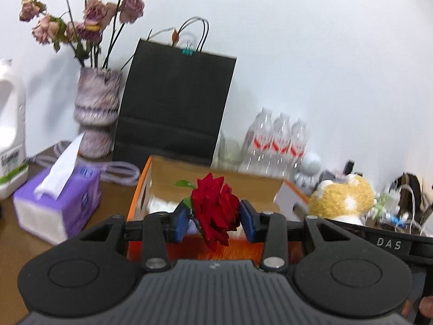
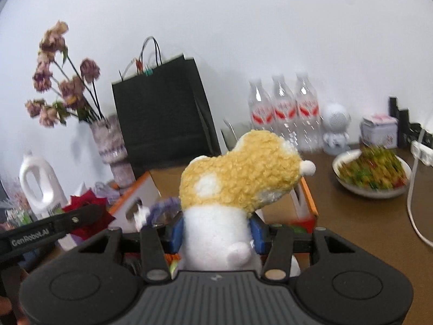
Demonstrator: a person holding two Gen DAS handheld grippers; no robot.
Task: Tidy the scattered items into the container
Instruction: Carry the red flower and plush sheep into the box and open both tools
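Tongs: my left tongs pinch the soft rose lightly; my right tongs squeeze the squishy toy's white body.

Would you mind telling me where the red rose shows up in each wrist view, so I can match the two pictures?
Left wrist: the rose sits low at centre, between the left gripper's blue pads, before the cardboard box.
Right wrist: the rose is low at the left edge, behind that gripper's black finger.
Shared landmark: the black paper bag by the wall.
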